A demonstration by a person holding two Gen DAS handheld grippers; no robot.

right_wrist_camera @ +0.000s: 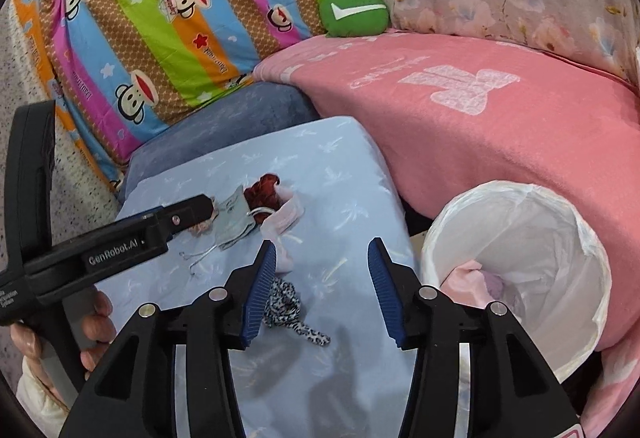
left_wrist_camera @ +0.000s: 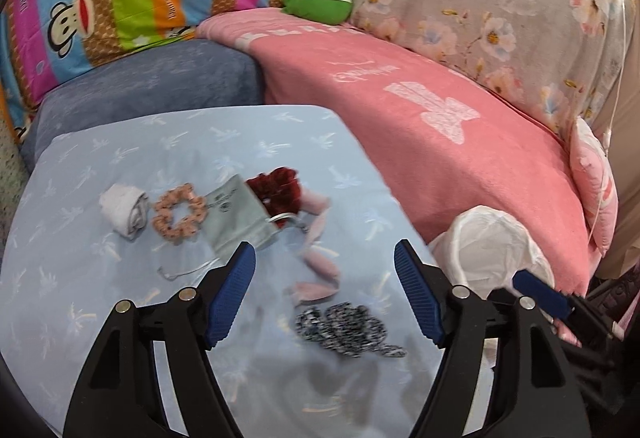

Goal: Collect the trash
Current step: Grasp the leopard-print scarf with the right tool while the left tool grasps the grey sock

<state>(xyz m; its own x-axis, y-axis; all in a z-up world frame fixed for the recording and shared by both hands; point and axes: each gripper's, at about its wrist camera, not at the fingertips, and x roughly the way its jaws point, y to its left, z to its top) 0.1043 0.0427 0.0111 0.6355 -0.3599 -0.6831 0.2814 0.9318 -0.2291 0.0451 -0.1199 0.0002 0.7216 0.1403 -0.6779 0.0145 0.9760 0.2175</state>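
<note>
Trash was seen scattered over a light blue cushion point(left_wrist_camera: 100, 298), with a white-lined bin point(right_wrist_camera: 560, 238) standing just beside its right edge, against a pink blanket point(left_wrist_camera: 460, 142). On the cushion lay a rolled white cloth point(left_wrist_camera: 122, 209), a peach scrunchie point(left_wrist_camera: 178, 216), a grey pouch point(left_wrist_camera: 240, 214) with a thin cord trailing from it, a dark red scrunchie point(left_wrist_camera: 276, 188), some pink fabric pieces point(left_wrist_camera: 316, 262) and a black-and-white patterned scrunchie point(left_wrist_camera: 344, 330). The items near the middle were blurred in the left wrist view, so the shape of the pink pieces could not be made out.

The left gripper point(left_wrist_camera: 324, 298) was held above the cushion with its jaws wide apart and nothing between them. The right gripper point(right_wrist_camera: 322, 290) was likewise spread open and empty, over the patterned scrunchie, part of which was hidden behind its left finger. In the right wrist view the peach scrunchie and white cloth were largely covered by the body of the left gripper (only a sliver of peach showed). Inside the bin some pink and pale purple material point(right_wrist_camera: 488, 284) was visible, though what it was could not be told.
</note>
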